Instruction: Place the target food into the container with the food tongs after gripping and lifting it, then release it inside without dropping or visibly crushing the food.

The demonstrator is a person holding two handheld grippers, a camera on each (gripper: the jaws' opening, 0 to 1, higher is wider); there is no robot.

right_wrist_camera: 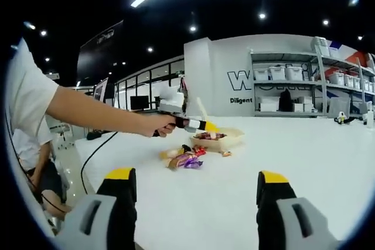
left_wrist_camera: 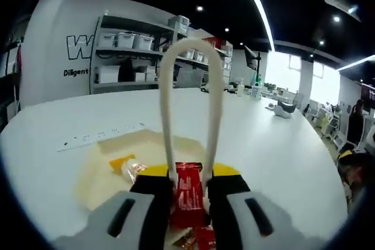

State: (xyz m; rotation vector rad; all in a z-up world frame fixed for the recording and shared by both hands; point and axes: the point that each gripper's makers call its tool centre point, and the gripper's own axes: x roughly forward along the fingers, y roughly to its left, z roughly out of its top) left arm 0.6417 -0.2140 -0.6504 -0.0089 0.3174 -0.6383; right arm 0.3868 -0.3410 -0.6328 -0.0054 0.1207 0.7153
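Note:
My left gripper (left_wrist_camera: pixel 190 174) is shut on a pair of cream food tongs (left_wrist_camera: pixel 167 115), whose looped end rises away from the jaws. A red wrapped snack (left_wrist_camera: pixel 188 194) sits between the tong arms at the jaws; I cannot tell if it is pinched. Below lies a shallow beige container (left_wrist_camera: pixel 99 174) holding an orange piece (left_wrist_camera: pixel 120 161) and a clear-wrapped sweet (left_wrist_camera: pixel 135 171). In the right gripper view a person's hand holds the left gripper (right_wrist_camera: pixel 187 123) over that container (right_wrist_camera: pixel 221 140), tongs (right_wrist_camera: pixel 201 111) slanting up. My right gripper (right_wrist_camera: pixel 196 175) is open and holds nothing, low over the table.
Several wrapped sweets (right_wrist_camera: pixel 184 159) lie loose on the white table (right_wrist_camera: pixel 304 150) beside the container. A power strip (left_wrist_camera: pixel 99 134) is set into the tabletop. A black cable (right_wrist_camera: pixel 94 156) runs off the table's left edge. Shelves with boxes (left_wrist_camera: pixel 126 57) stand behind.

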